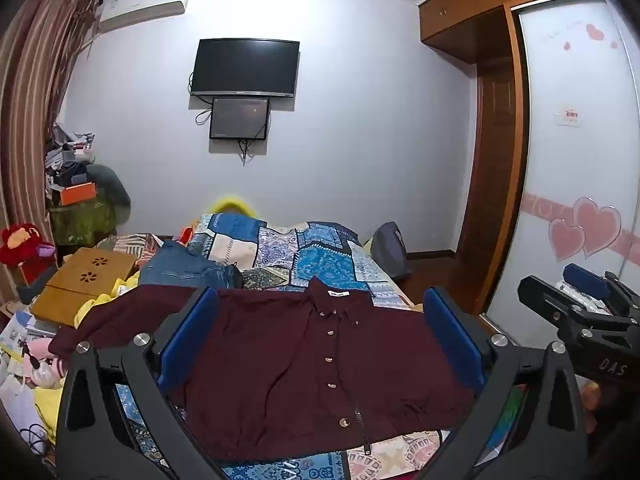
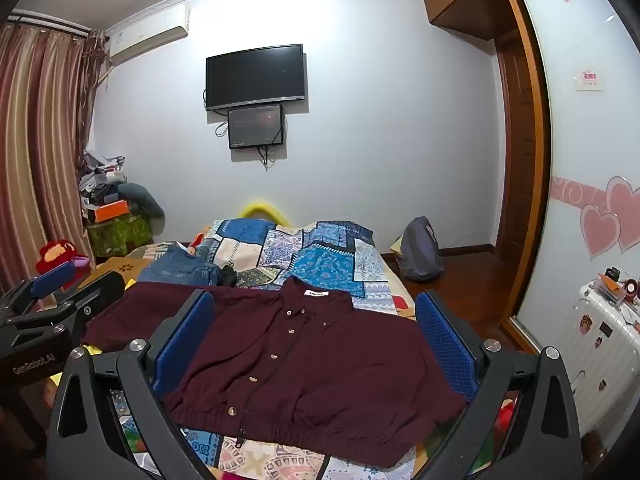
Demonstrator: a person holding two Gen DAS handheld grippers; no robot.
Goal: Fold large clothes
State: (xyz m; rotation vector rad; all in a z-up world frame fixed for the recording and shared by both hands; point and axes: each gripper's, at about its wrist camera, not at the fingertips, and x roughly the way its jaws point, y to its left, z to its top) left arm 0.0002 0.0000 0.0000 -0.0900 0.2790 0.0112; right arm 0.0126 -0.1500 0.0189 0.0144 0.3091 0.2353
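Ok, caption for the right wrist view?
Open right gripper above a maroon buttoned jacket spread flat on the patchwork bedspread.

One maroon shirt (image 2: 312, 364) is lying at the frame's centre, one pair of jeans (image 2: 180, 268) behind it, and two screens (image 2: 255, 76) are hanging above.

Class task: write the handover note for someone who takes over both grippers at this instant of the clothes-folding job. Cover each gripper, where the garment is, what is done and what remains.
Left gripper: open, empty, above the near part of the garment.
Right gripper: open, empty, beside the left one, aimed at the same garment.
Maroon button-up shirt: laid flat, front up, on the patchwork bedspread, collar away from you, elastic hem nearest, one sleeve spread out to the left.
Jeans lie further back on the bed.
Done: shirt spread out.
Left: every fold; no grip taken yet.
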